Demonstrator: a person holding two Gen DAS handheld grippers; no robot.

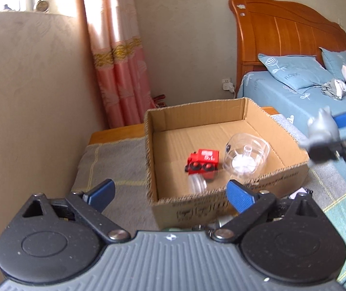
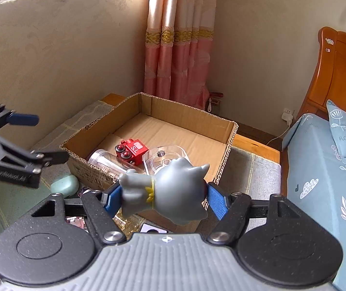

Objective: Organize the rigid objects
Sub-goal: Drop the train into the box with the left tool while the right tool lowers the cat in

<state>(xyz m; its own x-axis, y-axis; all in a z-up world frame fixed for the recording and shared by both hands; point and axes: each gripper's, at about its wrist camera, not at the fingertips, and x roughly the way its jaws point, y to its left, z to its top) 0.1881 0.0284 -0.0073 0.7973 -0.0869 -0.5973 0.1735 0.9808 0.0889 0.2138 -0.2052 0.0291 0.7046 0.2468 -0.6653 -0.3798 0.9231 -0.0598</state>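
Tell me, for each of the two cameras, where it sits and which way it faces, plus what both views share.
Left wrist: sits behind the open left tongs, looking forward and down into the cardboard box; the right tongs show at the right edge.
Right wrist: sits behind the right tongs, shut on a grey figurine, facing the box and the corner curtain; the left tongs enter from the left.
Shared: the box, the red toy train, the clear containers, the curtain, the bed.
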